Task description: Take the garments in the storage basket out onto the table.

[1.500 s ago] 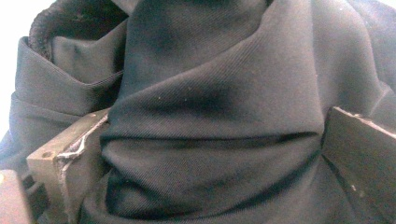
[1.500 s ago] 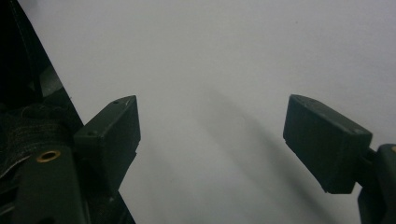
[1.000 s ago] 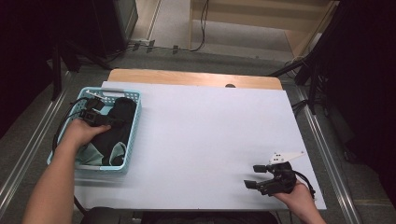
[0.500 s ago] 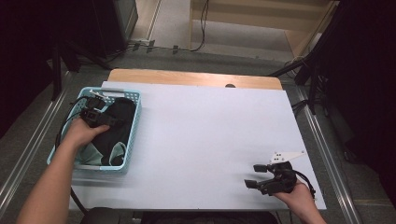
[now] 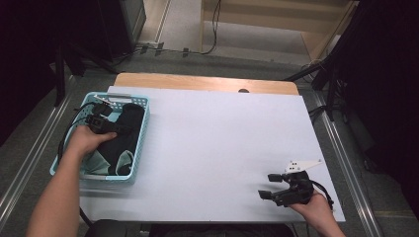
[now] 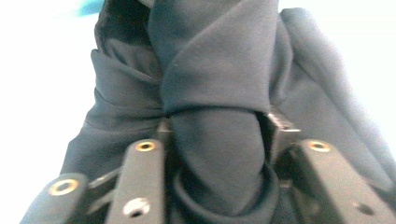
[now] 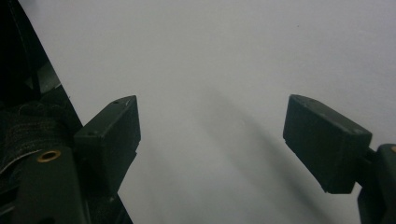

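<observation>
The left tool (image 5: 106, 123) is seen in the high view reaching into a light blue basket (image 5: 141, 140) that stands at the left edge of the white worktop (image 5: 222, 148). Its jaws have just been closing, and in the left gripper view a fold of dark cloth (image 6: 215, 93) is pinched between them, the fabric bunched and bulging above and below the pads. In the high view the dark cloth (image 5: 126, 131) is found lying inside the basket, draped from its far end toward the middle, with a pale green cloth (image 5: 101, 163) beside it at the near end. The left hand (image 5: 86, 140) is placed over the basket's left rim, and a black cable (image 5: 69, 133) is looped out over that rim. The right tool (image 5: 279, 187) is held low at the near right corner of the worktop, well apart from the basket, with its jaws pointed toward the left. In the right gripper view its two jaws are spread wide, and bare white worktop surface is seen between them; nothing is gripped there.
</observation>
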Motion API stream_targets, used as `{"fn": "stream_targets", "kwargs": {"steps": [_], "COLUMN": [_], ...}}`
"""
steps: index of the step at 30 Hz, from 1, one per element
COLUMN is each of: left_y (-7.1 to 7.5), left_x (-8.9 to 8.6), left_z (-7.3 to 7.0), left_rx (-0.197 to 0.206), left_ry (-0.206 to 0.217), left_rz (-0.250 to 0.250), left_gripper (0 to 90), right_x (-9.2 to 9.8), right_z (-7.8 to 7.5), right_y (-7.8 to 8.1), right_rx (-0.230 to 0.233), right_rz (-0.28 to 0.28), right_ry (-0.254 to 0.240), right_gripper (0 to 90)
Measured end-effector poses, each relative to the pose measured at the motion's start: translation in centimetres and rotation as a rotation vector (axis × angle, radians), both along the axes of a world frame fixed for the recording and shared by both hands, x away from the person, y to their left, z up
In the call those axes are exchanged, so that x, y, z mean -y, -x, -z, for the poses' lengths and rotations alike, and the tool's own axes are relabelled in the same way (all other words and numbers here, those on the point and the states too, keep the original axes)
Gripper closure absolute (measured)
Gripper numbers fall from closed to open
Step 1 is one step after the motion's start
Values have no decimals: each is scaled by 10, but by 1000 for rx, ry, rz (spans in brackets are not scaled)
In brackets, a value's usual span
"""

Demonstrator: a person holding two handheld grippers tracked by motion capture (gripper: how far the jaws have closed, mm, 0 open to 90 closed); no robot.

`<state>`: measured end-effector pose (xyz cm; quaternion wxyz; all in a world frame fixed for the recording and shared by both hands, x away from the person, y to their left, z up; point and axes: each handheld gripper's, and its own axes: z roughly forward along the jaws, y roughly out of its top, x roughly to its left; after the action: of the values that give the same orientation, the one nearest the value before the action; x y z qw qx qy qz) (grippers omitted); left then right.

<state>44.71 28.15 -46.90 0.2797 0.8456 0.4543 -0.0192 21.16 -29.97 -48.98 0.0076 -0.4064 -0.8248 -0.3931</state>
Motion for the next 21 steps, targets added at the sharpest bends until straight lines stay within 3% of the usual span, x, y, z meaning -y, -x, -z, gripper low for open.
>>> {"fn": "stream_targets", "kwargs": {"steps": [2, 5, 9, 14, 17, 21], "left_y": [0, 0, 2, 6, 7, 9], "left_x": [6, 5, -2, -11, -15, -20], "left_z": [-6, -12, -25, -48, -63, -81], "left_rx": [-13, -35, -48, -37, -64, -48], "left_ry": [-46, -48, -8, 36, 82, 115], "left_rz": [3, -10, -41, -68, -89, -114], "left_gripper": [660, 674, 673, 672, 670, 669], "right_x": [1, 2, 3, 4, 3, 3], "right_z": [0, -1, -1, -2, -2, -2], "right_y": [-1, -1, 0, 0, -1, -1], "right_rx": [1, 3, 7, 10, 13, 14], "right_rz": [1, 3, 6, 10, 8, 6], "right_ry": [-1, -1, -4, -3, -4, -4], "right_gripper": [176, 176, 177, 177, 177, 177]}}
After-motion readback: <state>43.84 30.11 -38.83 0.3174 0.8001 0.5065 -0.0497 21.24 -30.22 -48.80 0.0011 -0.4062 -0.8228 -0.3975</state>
